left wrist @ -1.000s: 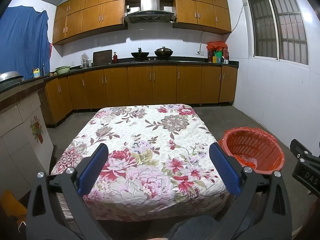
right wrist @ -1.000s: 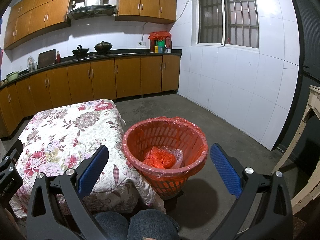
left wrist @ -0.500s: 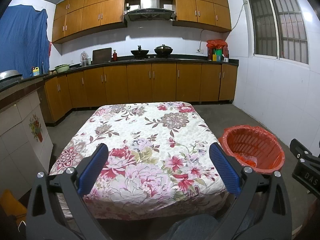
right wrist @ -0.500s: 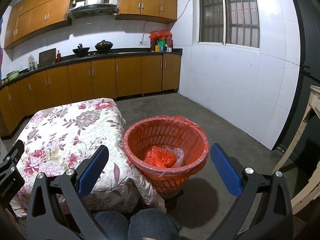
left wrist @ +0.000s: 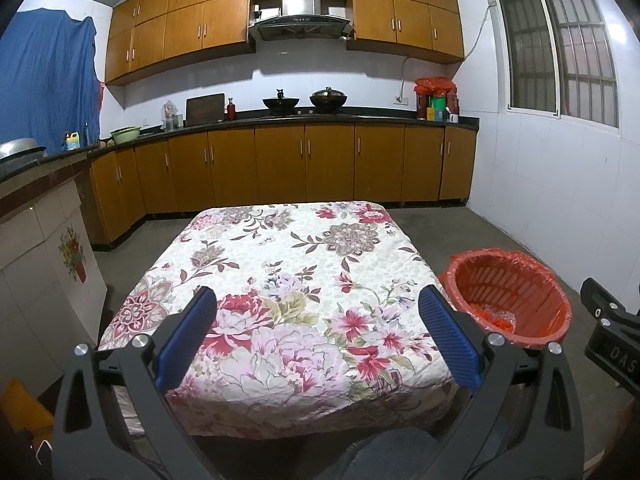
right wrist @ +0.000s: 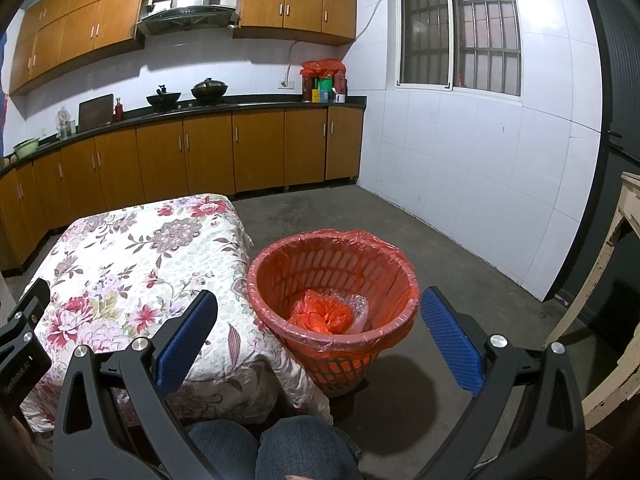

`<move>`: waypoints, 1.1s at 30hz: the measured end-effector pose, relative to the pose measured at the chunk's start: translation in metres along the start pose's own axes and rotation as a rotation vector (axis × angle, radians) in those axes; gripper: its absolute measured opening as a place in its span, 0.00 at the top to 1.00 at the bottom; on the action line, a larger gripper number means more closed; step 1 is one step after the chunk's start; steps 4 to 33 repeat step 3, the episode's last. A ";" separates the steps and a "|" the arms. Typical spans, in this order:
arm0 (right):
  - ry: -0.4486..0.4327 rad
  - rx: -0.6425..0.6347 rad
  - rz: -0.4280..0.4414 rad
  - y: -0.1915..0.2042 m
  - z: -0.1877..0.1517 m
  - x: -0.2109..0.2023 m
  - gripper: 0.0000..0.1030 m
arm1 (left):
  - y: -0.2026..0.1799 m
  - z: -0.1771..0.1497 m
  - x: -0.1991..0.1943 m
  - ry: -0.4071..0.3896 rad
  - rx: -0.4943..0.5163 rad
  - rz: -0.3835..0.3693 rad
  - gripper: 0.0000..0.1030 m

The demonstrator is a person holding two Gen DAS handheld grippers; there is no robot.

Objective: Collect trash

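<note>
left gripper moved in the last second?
Yes, slightly. In the left wrist view the table and counter sit a little higher than before, so the left gripper tipped or sank downward.

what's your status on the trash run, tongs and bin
Left tongs open, empty, over the floral tablecloth. Right tongs open, empty, facing the red bin. Red bag and clear plastic in bin. Nothing in the way.

The basket point(left wrist: 508, 300) floor is largely hidden by its near wall in the left wrist view. Beside the basket, table legs are concealed under the floral cloth point(right wrist: 132, 264). Right of the basket, a pale wooden frame point(right wrist: 608, 280) is cropped by the edge. Countertop labels are illegible.
</note>
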State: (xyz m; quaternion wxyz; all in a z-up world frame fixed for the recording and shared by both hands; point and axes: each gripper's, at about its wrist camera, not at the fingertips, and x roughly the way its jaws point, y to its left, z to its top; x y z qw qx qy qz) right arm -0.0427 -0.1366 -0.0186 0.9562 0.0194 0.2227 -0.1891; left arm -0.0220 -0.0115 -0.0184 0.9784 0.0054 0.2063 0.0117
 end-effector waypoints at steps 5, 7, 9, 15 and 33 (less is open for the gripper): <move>0.000 0.000 0.000 0.000 0.000 0.000 0.02 | 0.000 0.000 0.000 0.000 0.001 0.000 0.04; 0.000 0.000 0.000 0.000 0.000 0.000 0.02 | 0.000 0.000 0.000 0.000 0.001 0.000 0.04; 0.000 0.000 0.000 0.000 0.000 0.000 0.02 | 0.000 0.000 0.000 0.000 0.001 0.000 0.04; 0.000 0.000 0.000 0.000 0.000 0.000 0.02 | 0.000 0.000 0.000 0.000 0.001 0.000 0.04; 0.000 0.000 0.000 0.000 0.000 0.000 0.02 | 0.000 0.000 0.000 0.000 0.001 0.000 0.04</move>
